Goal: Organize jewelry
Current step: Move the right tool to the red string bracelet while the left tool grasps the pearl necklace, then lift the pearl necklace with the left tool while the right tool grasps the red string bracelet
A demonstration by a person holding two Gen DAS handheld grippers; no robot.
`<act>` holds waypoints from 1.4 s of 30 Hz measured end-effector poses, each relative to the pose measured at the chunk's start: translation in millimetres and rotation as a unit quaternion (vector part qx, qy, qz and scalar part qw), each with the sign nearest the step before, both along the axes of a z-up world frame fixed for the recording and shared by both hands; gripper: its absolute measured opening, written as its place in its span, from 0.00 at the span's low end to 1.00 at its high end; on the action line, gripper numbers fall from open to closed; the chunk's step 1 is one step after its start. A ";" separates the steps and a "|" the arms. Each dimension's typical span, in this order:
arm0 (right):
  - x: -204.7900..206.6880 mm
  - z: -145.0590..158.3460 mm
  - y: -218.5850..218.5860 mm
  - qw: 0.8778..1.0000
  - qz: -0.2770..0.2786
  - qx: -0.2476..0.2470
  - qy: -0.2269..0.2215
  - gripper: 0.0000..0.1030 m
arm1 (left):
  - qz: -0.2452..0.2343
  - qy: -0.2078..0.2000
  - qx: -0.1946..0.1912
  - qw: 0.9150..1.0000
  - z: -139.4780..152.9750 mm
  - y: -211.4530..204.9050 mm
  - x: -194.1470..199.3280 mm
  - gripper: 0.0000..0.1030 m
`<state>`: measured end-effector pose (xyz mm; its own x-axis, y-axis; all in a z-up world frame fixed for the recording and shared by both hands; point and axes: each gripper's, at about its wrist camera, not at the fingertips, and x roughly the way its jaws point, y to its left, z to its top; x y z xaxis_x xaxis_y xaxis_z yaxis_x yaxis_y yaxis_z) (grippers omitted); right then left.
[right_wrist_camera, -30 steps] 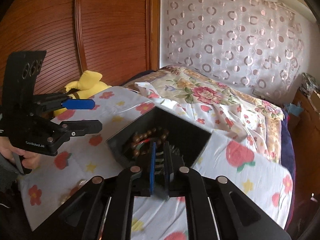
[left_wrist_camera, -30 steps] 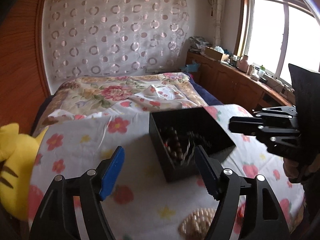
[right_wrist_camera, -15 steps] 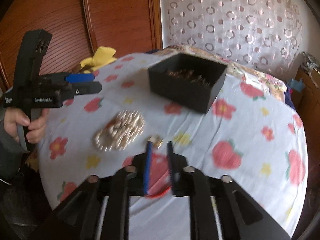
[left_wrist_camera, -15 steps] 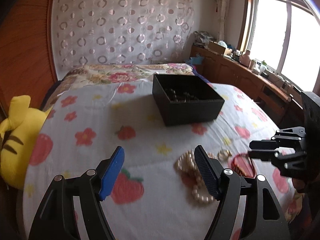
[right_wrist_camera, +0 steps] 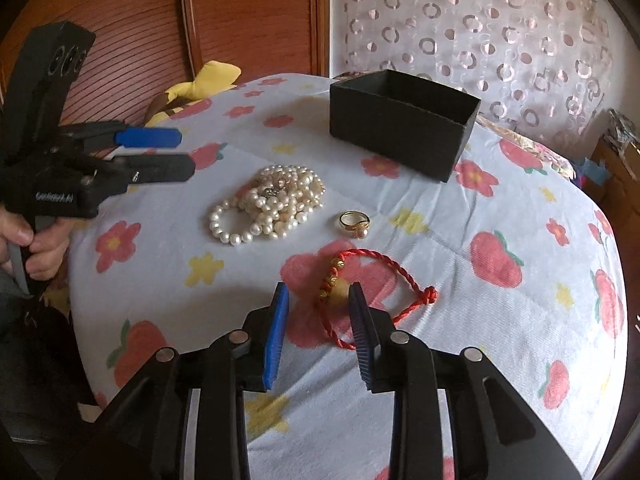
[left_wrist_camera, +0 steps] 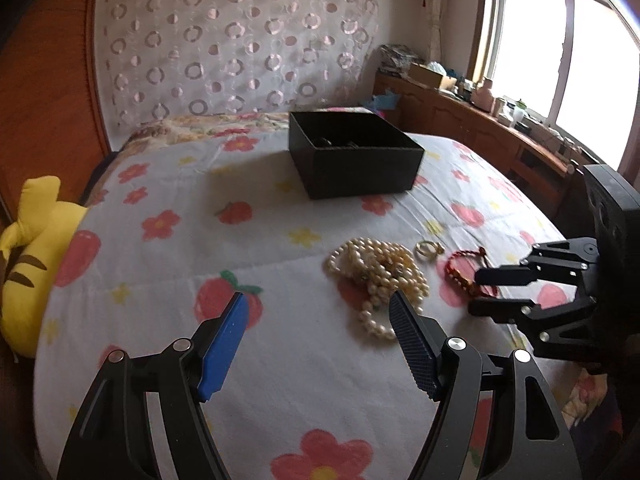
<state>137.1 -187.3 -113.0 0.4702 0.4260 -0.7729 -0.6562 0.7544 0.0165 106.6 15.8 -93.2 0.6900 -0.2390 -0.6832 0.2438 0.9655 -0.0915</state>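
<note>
- Now over a flower-and-strawberry printed bedspread (left_wrist_camera: 168, 288), both tongs held low, neither one gripping anything.
- Left tongs (left_wrist_camera: 316, 316): spread wide, blue pads far apart, hanging just above the cloth; seen side-on from the right wrist view (right_wrist_camera: 160, 152) with a clear gap between the two fingers.
- Right tongs (right_wrist_camera: 318, 312): parted, though less widely; gold bead of the red cord bracelet (right_wrist_camera: 376, 296) sits in the gap near the right-hand fingertip, whether touching it cannot be told.
- Same red cord bracelet (left_wrist_camera: 466, 270) visible from the left wrist view, partly behind the right tongs' (left_wrist_camera: 480, 292) tips.
- Heap of pearl necklaces (left_wrist_camera: 380, 276) lying just ahead of the left tongs' right finger, one loop trailing toward that tip; from the right tongs, ahead and to the left (right_wrist_camera: 272, 204).
- Gold ring with a pearl (right_wrist_camera: 355, 222) straight ahead of the right tongs, beyond the bracelet, between it and the box; in the left view (left_wrist_camera: 428, 249) just beside the pearls.
- Open black box (left_wrist_camera: 352, 156) well beyond both tongs, dark items inside, too dim to name; from the right wrist only its outer walls (right_wrist_camera: 400, 128) show.
- Yellow striped plush toy (left_wrist_camera: 28, 256) far off to the left of the left tongs, at the bed's edge against the wooden wall.
</note>
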 end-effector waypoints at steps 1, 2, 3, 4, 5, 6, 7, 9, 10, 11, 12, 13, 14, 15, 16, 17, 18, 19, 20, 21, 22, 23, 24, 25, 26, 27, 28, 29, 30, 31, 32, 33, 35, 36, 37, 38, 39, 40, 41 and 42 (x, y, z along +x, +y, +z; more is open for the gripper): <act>-0.2 0.2 -0.8 1.000 -0.001 0.003 0.001 0.31 | -0.002 0.003 -0.001 1.000 -1.5 -2.0 -0.4 0.66; -0.5 0.0 -1.4 1.000 -0.003 0.005 0.001 0.31 | -0.007 0.007 -0.003 1.000 -3.1 -4.1 0.2 0.60; -1.3 -0.1 -1.8 1.000 -0.004 0.006 0.000 0.31 | -0.013 0.013 -0.007 1.000 -4.7 -6.4 1.6 0.56; -1.8 -0.2 -2.4 1.000 -0.005 0.007 0.000 0.31 | -0.017 0.019 -0.010 1.000 -6.1 -8.9 3.9 0.49; -1.7 0.1 -2.8 1.000 -0.005 0.008 0.000 0.31 | -0.020 0.024 -0.011 0.999 -6.5 -10.9 4.7 0.43; -0.4 1.0 -2.8 1.000 -0.005 0.008 0.000 0.31 | -0.021 0.028 -0.010 0.999 -7.8 -13.2 6.9 0.40; -0.4 0.7 -2.8 1.000 -0.005 0.009 0.001 0.31 | -0.022 0.032 -0.007 0.999 -9.1 -15.6 9.1 0.37; -0.6 0.4 -2.7 1.000 -0.005 0.009 0.000 0.32 | -0.026 0.038 -0.005 0.999 -12.1 -20.4 11.4 0.35; -0.8 0.3 -2.9 1.000 -0.005 0.010 0.001 0.32 | -0.028 0.042 -0.005 0.999 -13.2 -22.5 12.4 0.33; -0.8 0.4 -2.8 1.000 -0.005 0.010 0.001 0.32 | -0.030 0.043 -0.004 0.999 -14.0 -24.5 12.8 0.32; -1.2 0.2 -2.7 1.000 -0.006 0.010 0.001 0.32 | -0.032 0.046 -0.002 0.998 -15.2 -26.7 13.6 0.31; -0.8 0.6 -2.8 1.000 -0.005 0.009 0.000 0.32 | -0.033 0.048 0.001 0.998 -16.6 -28.7 14.0 0.29; -0.7 0.6 -2.9 1.000 -0.005 0.009 0.000 0.32 | -0.035 0.051 0.003 0.998 -18.0 -30.4 14.5 0.27; -0.8 0.6 -2.9 1.000 -0.005 0.008 0.000 0.32 | -0.037 0.054 0.004 0.998 -19.5 -31.5 15.0 0.26; -0.7 0.5 -3.1 1.000 -0.005 0.009 0.000 0.32 | -0.039 0.055 0.006 0.998 -19.7 -34.1 15.9 0.24; -0.7 0.3 -3.1 1.000 -0.005 0.010 0.001 0.32 | -0.041 0.058 0.011 0.997 -21.4 -36.9 16.3 0.23; -0.8 0.3 -3.1 1.000 -0.005 0.010 0.001 0.32 | -0.042 0.056 0.016 0.997 -22.3 -38.3 15.8 0.23; -0.8 0.3 -3.2 1.000 -0.006 0.010 0.001 0.32 | -0.042 0.054 0.020 0.997 -22.8 -39.5 15.1 0.23; -0.9 0.2 -3.2 1.000 -0.006 0.011 0.001 0.32 | -0.042 0.053 0.025 0.997 -23.0 -40.1 14.3 0.22; -1.1 0.2 -3.0 1.000 -0.006 0.010 0.001 0.32 | -0.044 0.052 0.026 0.997 -23.0 -40.6 13.8 0.18; -0.8 0.4 -3.1 1.000 -0.005 0.009 0.000 0.32 | -0.045 0.053 0.027 0.997 -23.4 -40.6 13.5 0.07; -1.0 0.3 -3.0 1.000 -0.005 0.009 0.000 0.32 | -0.047 0.050 0.034 0.997 -23.4 -41.4 12.4 0.07; -1.0 0.3 -3.1 1.000 -0.005 0.009 0.000 0.32 | -0.052 0.049 0.035 0.997 -23.1 -42.0 11.2 0.07; -0.9 0.3 -3.3 1.000 -0.005 0.009 0.000 0.32 | -0.056 0.051 0.032 0.997 -22.9 -42.1 10.6 0.06; -0.9 0.3 -3.5 1.000 -0.005 0.009 0.000 0.32 | -0.058 0.047 0.023 0.997 -19.8 -40.7 8.3 0.06; -1.2 0.2 -3.6 1.000 -0.005 0.008 -0.001 0.32 | -0.057 0.041 0.020 0.997 -16.3 -39.7 6.1 0.06; -0.9 0.3 -3.8 1.000 -0.005 0.009 0.000 0.32 | -0.057 0.034 0.016 0.998 -11.9 -39.5 4.4 0.06; -0.9 0.3 -3.8 1.000 -0.005 0.008 0.000 0.32 | -0.058 0.022 0.006 0.998 -3.9 -38.4 0.7 0.06; -0.9 0.2 -3.7 1.000 -0.005 0.008 -0.001 0.32 | -0.061 0.011 -0.006 0.998 5.4 -36.8 -2.5 0.06; -0.6 0.5 -3.2 1.000 -0.005 0.008 0.000 0.32 | -0.061 -0.001 -0.012 0.998 15.6 -36.0 -5.3 0.06; -0.7 0.5 -3.2 1.000 -0.005 0.008 -0.001 0.32 | -0.061 -0.012 -0.014 0.998 24.2 -35.7 -7.6 0.06; -0.7 0.4 -3.4 1.000 -0.005 0.007 -0.001 0.32 | -0.062 -0.021 -0.017 0.998 31.8 -35.4 -9.6 0.06; -0.6 1.0 -3.5 1.000 -0.005 0.007 -0.001 0.32 | -0.066 -0.040 -0.022 0.997 49.1 -34.7 -12.9 0.06; -0.7 0.9 -3.3 1.000 -0.005 0.007 -0.001 0.32 | -0.067 -0.046 -0.023 0.996 54.7 -34.7 -14.0 0.06; -0.7 1.1 -3.4 1.000 -0.005 0.007 -0.001 0.32 | -0.068 -0.056 -0.024 0.996 64.1 -34.6 -15.0 0.06; -0.6 1.2 -3.3 1.000 -0.005 0.006 -0.001 0.32 | -0.068 -0.062 -0.024 0.995 69.8 -34.8 -15.5 0.06; -0.4 1.2 -3.1 1.000 -0.005 0.007 -0.001 0.32 | -0.068 -0.070 -0.023 0.995 76.4 -34.7 -15.8 0.06; -0.4 1.2 -3.1 1.000 -0.005 0.007 -0.001 0.32 | -0.068 -0.076 -0.023 0.995 82.2 -34.4 -15.6 0.06; -0.4 1.1 -3.1 1.000 -0.005 0.007 -0.001 0.32 | -0.067 -0.085 -0.022 0.994 90.9 -33.9 -15.4 0.06; -0.3 1.1 -3.1 1.000 -0.005 0.007 -0.001 0.32 | -0.066 -0.092 -0.021 0.993 96.0 -33.2 -15.9 0.06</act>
<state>136.8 -190.3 -111.8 0.4762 0.4321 -0.7659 -0.6485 0.7608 0.0259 90.7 -17.4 2.8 0.7630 -0.3616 -0.5358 0.3842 0.9203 -0.0739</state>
